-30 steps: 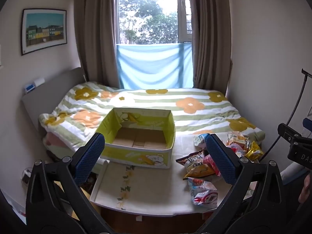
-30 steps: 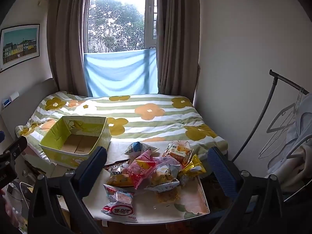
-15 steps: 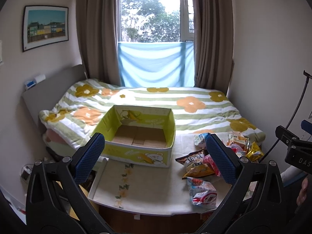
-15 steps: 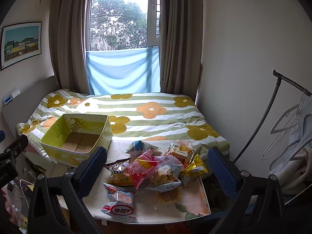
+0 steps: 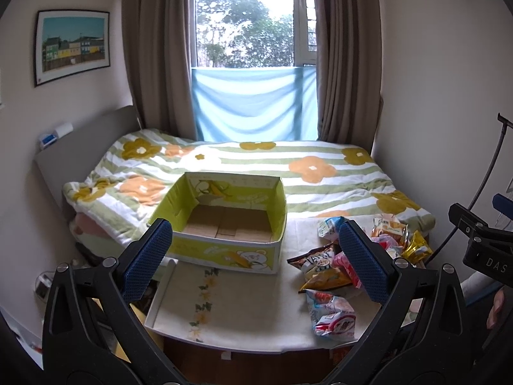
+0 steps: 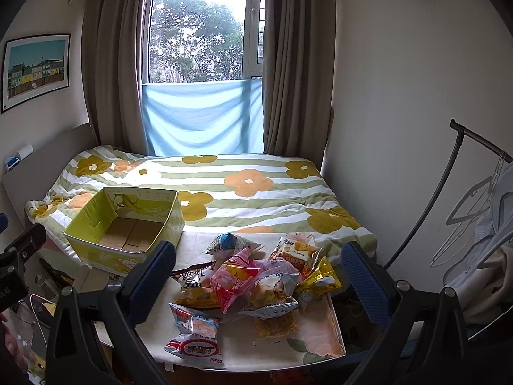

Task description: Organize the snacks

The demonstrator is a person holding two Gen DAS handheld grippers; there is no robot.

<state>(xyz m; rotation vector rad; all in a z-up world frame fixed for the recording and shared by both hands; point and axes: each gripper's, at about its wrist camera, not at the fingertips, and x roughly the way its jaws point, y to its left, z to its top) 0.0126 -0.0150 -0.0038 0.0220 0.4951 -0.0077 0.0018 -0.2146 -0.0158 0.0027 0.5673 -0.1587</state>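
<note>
An empty yellow-green cardboard box (image 5: 224, 221) (image 6: 128, 224) stands at the far left of a small white table (image 5: 231, 314) (image 6: 320, 337). A heap of snack packets (image 5: 333, 266) (image 6: 256, 282) lies on the table's right half, with a red-and-white packet (image 5: 335, 316) (image 6: 194, 337) nearest the front edge. My left gripper (image 5: 253, 260) is open and empty, held back from the table in front of the box. My right gripper (image 6: 259, 282) is open and empty, held back from the table, framing the heap.
A bed with a green-striped flowered quilt (image 5: 256, 166) (image 6: 240, 186) lies behind the table. A black clothes rack (image 6: 449, 192) with hangers stands at the right wall. Clutter and cables (image 6: 38, 304) lie on the floor left of the table.
Both views have shifted a little, so both grippers have drifted slightly. Their jaws stay open. No snack or box has moved.
</note>
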